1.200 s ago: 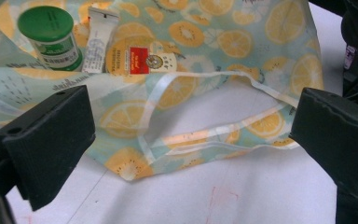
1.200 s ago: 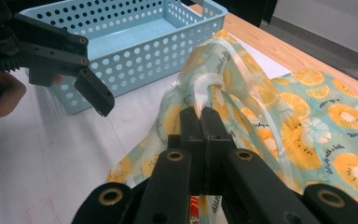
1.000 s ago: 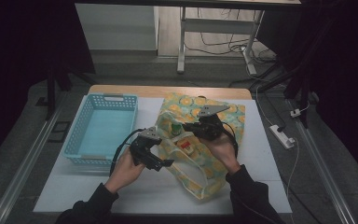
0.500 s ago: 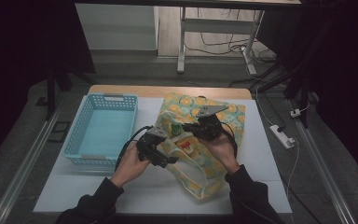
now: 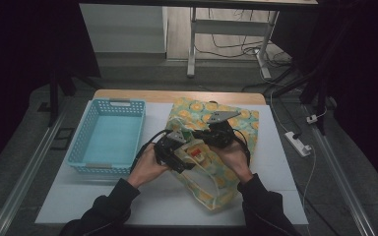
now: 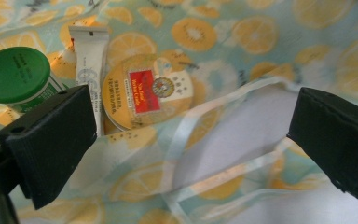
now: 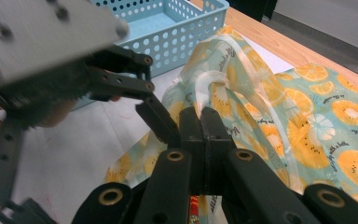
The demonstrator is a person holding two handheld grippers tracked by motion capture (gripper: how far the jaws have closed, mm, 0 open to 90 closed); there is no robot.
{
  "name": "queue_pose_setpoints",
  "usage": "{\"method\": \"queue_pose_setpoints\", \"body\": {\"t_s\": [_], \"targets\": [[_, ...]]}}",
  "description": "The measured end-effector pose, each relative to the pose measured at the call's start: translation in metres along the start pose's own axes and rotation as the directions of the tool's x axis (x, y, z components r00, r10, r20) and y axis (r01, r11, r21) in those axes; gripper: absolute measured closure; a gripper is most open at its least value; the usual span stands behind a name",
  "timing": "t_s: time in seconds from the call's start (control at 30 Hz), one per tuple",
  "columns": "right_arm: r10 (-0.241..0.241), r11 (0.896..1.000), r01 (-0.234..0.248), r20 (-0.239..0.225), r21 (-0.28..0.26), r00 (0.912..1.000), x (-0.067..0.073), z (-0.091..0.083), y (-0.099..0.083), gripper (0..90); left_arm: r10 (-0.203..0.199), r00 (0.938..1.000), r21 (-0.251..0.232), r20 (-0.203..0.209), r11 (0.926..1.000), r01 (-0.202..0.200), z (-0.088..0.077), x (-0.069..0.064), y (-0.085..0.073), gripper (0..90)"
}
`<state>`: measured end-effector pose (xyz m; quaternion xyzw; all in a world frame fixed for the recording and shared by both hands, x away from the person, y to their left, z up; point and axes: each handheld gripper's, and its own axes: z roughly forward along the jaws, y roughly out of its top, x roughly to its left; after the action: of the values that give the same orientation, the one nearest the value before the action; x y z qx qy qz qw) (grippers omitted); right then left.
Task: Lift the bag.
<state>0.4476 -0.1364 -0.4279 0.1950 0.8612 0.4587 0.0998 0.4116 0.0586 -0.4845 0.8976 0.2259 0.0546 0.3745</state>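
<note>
On the white table (image 5: 142,196), the right gripper (image 7: 204,120) jaws clench the bag (image 5: 236,123) rim while the left gripper (image 6: 191,140) jaws gape over it.

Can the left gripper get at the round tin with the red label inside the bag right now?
Probably yes. The left gripper has its jaws wide open over the bag's mouth, which the right gripper pinches up by the edge, and the round tin lies uncovered just ahead.

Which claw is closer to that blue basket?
Left. The left claw sits just right of the blue basket, open over the fruit-print bag. The right claw is farther right, shut on the bag's edge.
</note>
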Motion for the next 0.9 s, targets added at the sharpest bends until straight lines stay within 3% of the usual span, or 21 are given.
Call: {"method": "queue_pose_setpoints", "body": {"t_s": [0.1, 0.2, 0.33, 0.43, 0.63, 0.83, 0.9], "targets": [[-0.001, 1.000, 0.001, -0.001, 0.002, 1.0000, 0.000, 0.000, 0.000, 90.0, 0.031, 0.9994, 0.035, -0.013, 0.9989, -0.030, 0.009, 0.001, -0.001, 0.6], [-0.003, 1.000, 0.003, -0.002, 0.005, 1.0000, 0.001, 0.001, 0.000, 90.0, 0.029, 0.9996, 0.041, 0.004, 0.9987, -0.029, 0.017, 0.003, -0.004, 1.1], [-0.006, 1.000, 0.006, -0.002, 0.006, 1.0000, 0.001, 0.001, 0.000, 90.0, 0.051, 0.9985, 0.066, -0.019, 0.9966, -0.050, 0.019, 0.005, -0.009, 7.3], [-0.009, 1.000, 0.009, -0.003, 0.009, 1.0000, 0.001, 0.002, 0.000, 90.0, 0.056, 0.9976, 0.073, -0.041, 0.9959, -0.053, 0.019, 0.005, -0.013, 17.2], [-0.009, 1.000, 0.009, -0.005, 0.010, 0.9999, 0.002, 0.003, -0.001, 90.0, 0.063, 0.9957, 0.099, -0.069, 0.9935, -0.056, 0.017, 0.005, -0.017, 55.7], [-0.008, 1.000, 0.008, -0.006, 0.011, 1.0000, 0.002, 0.003, -0.001, 90.0, 0.045, 0.9975, 0.116, -0.054, 0.9925, -0.039, 0.015, 0.004, -0.018, 83.3], [-0.008, 1.000, 0.008, -0.007, 0.012, 0.9999, 0.002, 0.003, -0.001, 90.0, 0.015, 0.9992, 0.110, -0.038, 0.9938, -0.011, 0.013, 0.005, -0.018, 87.4]]}}
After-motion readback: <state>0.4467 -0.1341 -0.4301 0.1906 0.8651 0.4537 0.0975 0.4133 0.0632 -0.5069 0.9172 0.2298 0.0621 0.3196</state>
